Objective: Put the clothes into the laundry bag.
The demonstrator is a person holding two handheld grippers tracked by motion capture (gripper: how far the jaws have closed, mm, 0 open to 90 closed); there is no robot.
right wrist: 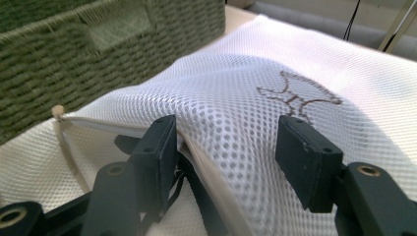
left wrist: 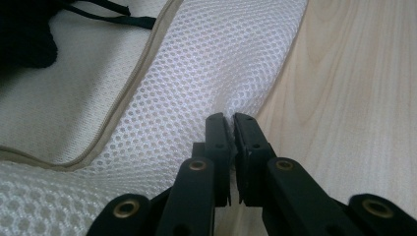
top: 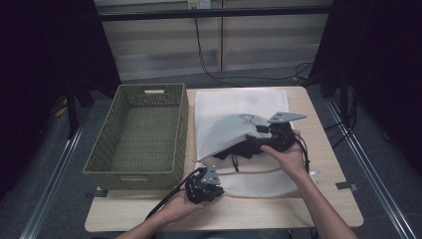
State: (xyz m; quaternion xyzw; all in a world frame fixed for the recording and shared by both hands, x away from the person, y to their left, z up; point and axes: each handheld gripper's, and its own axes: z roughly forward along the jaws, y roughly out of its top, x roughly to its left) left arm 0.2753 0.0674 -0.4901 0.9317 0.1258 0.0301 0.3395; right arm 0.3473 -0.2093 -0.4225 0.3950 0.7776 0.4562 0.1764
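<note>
On the tabletop (top: 328,199), beside the wicker basket (top: 142,134), the left gripper (top: 205,185) pinches the mesh laundry bag's (top: 234,107) near corner; the right gripper's (top: 271,137) fingers stand spread at its raised opening, dark garment (top: 244,148) partly inside; zipping remains

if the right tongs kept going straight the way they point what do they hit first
Most likely the lifted top layer of the white mesh bag, which already bulges between the open right tongs. Beyond it stands the woven basket, though depth is unclear.
</note>
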